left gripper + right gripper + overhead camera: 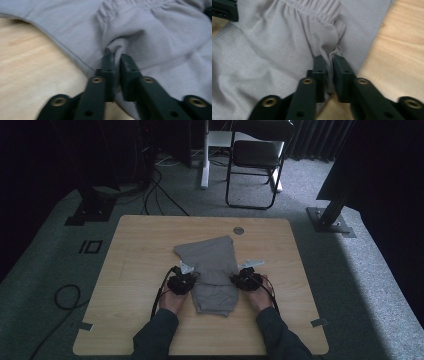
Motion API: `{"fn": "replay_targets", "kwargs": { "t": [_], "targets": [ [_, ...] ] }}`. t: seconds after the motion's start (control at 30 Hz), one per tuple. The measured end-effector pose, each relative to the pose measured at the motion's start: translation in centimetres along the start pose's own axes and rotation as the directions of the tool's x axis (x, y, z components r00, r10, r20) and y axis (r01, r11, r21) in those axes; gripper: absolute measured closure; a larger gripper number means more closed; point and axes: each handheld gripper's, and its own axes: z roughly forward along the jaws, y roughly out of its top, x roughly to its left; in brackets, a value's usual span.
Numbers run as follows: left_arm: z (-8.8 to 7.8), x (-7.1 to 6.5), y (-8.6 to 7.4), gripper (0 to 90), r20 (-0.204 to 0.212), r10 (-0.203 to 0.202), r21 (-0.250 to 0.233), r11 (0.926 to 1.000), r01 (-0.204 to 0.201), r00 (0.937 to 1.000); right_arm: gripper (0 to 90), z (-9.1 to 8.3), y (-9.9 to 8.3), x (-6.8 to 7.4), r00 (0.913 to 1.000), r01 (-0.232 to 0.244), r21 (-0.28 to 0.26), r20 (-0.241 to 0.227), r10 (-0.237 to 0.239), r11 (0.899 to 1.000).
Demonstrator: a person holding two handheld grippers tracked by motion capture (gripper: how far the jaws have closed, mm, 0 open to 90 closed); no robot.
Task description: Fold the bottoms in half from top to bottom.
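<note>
A grey garment (pixel 212 270) with a gathered elastic waistband (pixel 312 11) lies folded on the middle of the wooden table (pixel 140 250). My left gripper (pixel 186 277) is at the garment's left edge, and my right gripper (pixel 241 276) is at its right edge. In the left gripper view, the jaws of the left gripper (pixel 115 56) stand close together with a puckered fold of grey cloth (pixel 150 37) caught between their tips. In the right gripper view, the right gripper (pixel 329 58) pinches a similar fold (pixel 335 51) near the garment's edge. Both grippers sit low over the tabletop.
Bare wood lies to the left, right and front of the garment. A round grommet (pixel 238 230) is set in the table's far edge. On the carpet behind stand a black chair (pixel 255 155), a white post (pixel 204 155) and cables (pixel 155 190).
</note>
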Motion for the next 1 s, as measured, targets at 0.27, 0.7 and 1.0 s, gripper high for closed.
{"fn": "replay_targets", "kwargs": {
  "t": [0.27,0.7,1.0],
  "targets": [
    [-3.6,1.7,1.5,66.8,0.087,-0.013,-0.075,0.9970,0.019,0.9961,58.2,-2.9,2.4,-1.0,0.9984,-0.033,-0.075,-0.047,0.029,0.997],
    [2.7,2.8,3.8,89.5,0.035,-0.040,0.088,0.9954,0.036,0.9986,86.0,2.5,3.9,-2.2,0.9966,-0.071,0.054,0.046,0.069,0.996],
    [1.6,1.9,3.7,85.5,0.126,-0.037,0.014,0.9993,0.036,0.9914,81.5,2.4,3.9,-2.9,0.9879,-0.112,0.043,-0.103,0.116,0.993]
  ]
}}
